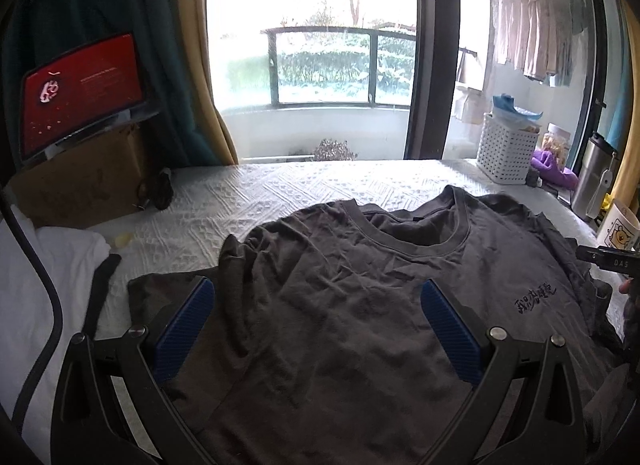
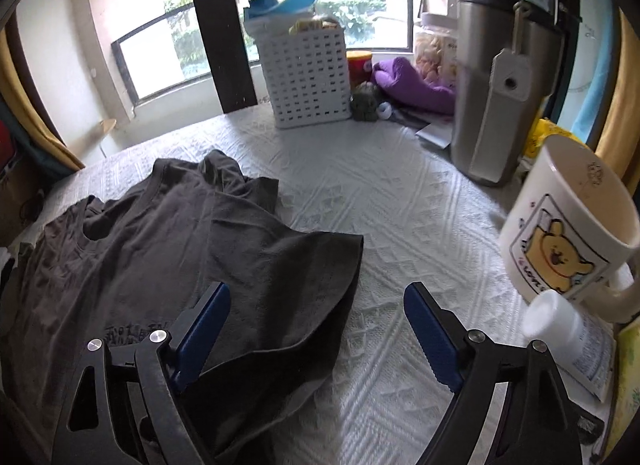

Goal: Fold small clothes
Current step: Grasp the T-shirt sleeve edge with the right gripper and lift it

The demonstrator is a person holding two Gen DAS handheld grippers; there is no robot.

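A dark grey T-shirt [image 1: 340,289] lies crumpled, front up, on the white quilted cover [image 1: 248,193], its collar toward the window and a small black print on the chest. My left gripper [image 1: 318,293] hovers open over the shirt's left shoulder area, blue pads wide apart with nothing pinched. In the right wrist view the same T-shirt [image 2: 160,233] spreads to the left, one sleeve lying between the fingers. My right gripper [image 2: 316,299] stands open above that sleeve and the bare cover, its pads clear of the cloth.
A white mug [image 2: 568,221], a small white bottle [image 2: 554,319], a steel flask [image 2: 500,81] and a white basket [image 2: 306,77] crowd the right and far side. White cloth [image 1: 52,265], a cardboard box [image 1: 84,177] and a red screen [image 1: 80,85] sit left.
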